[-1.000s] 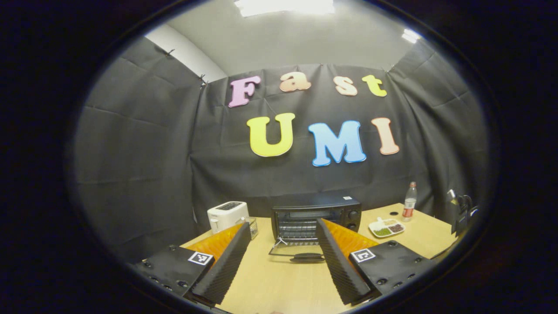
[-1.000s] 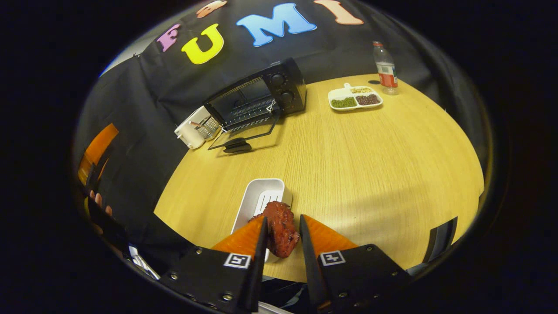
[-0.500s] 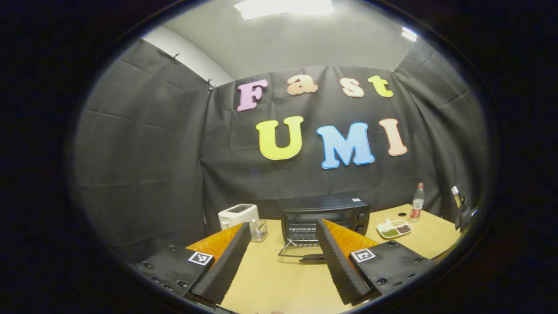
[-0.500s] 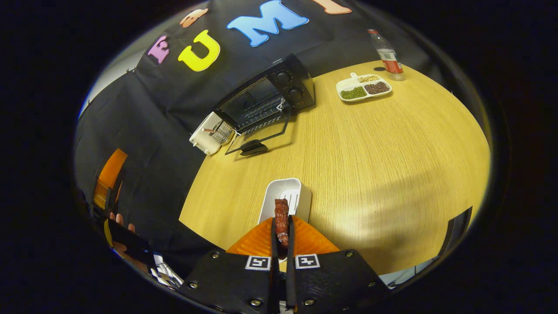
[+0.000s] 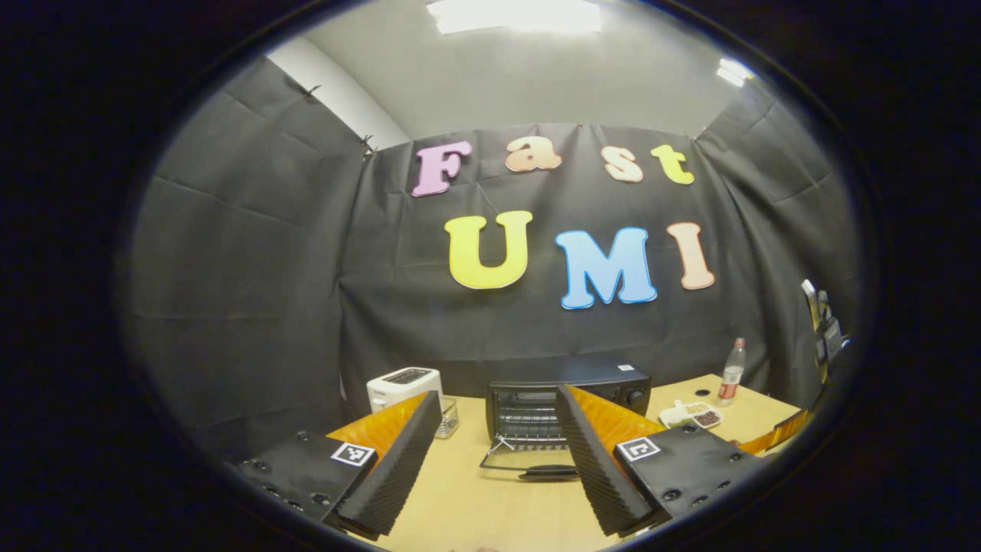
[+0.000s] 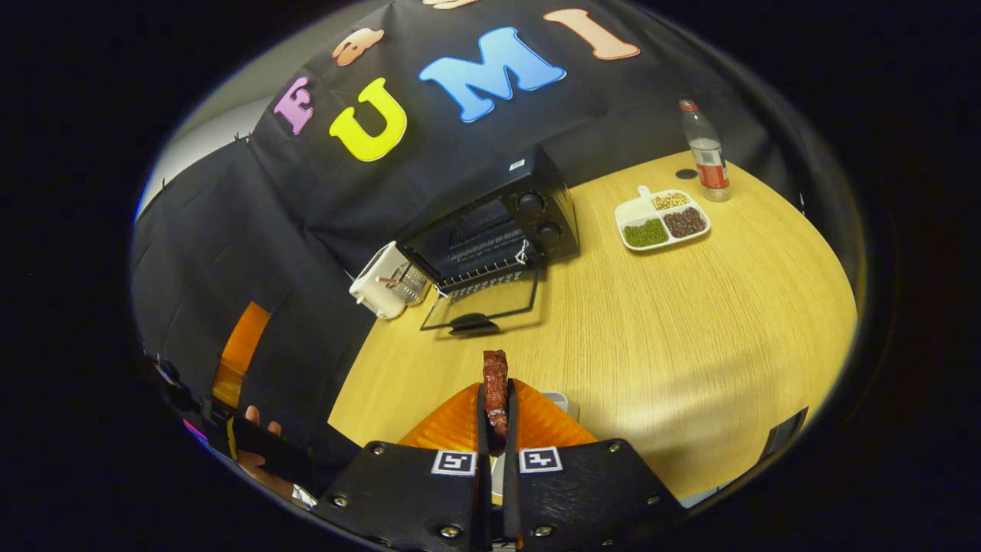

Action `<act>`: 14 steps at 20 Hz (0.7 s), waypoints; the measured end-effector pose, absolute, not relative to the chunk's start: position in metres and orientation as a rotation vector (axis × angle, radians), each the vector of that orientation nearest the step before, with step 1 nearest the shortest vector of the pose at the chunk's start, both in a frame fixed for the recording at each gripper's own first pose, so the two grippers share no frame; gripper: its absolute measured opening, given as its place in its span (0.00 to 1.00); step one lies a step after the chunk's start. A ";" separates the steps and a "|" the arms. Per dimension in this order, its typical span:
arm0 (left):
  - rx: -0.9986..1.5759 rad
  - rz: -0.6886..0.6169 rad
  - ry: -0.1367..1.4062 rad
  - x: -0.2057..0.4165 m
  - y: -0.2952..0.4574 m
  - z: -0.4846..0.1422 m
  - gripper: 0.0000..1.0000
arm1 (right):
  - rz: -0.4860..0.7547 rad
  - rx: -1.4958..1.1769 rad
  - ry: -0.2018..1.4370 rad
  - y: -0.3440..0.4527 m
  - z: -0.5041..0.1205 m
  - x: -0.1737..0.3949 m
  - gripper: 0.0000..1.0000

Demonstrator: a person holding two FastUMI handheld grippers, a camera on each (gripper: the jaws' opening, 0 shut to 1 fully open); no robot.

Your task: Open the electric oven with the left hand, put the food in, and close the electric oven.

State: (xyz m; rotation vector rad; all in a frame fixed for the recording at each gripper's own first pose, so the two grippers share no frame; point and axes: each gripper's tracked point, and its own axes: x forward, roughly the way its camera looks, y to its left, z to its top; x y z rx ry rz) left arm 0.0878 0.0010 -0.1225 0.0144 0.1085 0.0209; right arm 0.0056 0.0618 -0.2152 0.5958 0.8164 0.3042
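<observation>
The black electric oven (image 5: 567,391) (image 6: 498,230) stands at the back of the wooden table with its glass door (image 6: 483,307) folded down flat and the wire rack showing inside. My right gripper (image 6: 495,395) is shut on a reddish-brown piece of meat (image 6: 495,377), held above the table well in front of the oven. My left gripper (image 5: 500,425) is open and empty, back from the oven's door handle (image 5: 548,472). In the right gripper view the left gripper (image 6: 241,349) and a hand (image 6: 257,460) show at the left edge.
A white toaster (image 5: 402,387) (image 6: 375,287) and a small glass holder (image 5: 447,416) stand left of the oven. A divided white dish of beans (image 6: 663,221) and a plastic bottle (image 6: 707,153) sit at the back right. A white tray (image 6: 556,399) lies under the right gripper.
The right gripper closed on the meat over the white tray, then lifted it and carried it toward the oven. The left gripper tilted up and drew back a little.
</observation>
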 end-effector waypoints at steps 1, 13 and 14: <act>0.010 0.010 0.107 0.096 0.004 -0.124 1.00 | 0.301 0.592 0.799 0.067 -0.211 0.017 0.06; 0.002 -0.022 0.122 0.174 0.068 -0.149 1.00 | 0.241 0.623 0.664 0.127 -0.205 0.146 0.06; 0.002 -0.022 0.126 0.179 0.074 -0.152 0.99 | 0.235 0.624 0.655 0.131 -0.207 0.156 0.06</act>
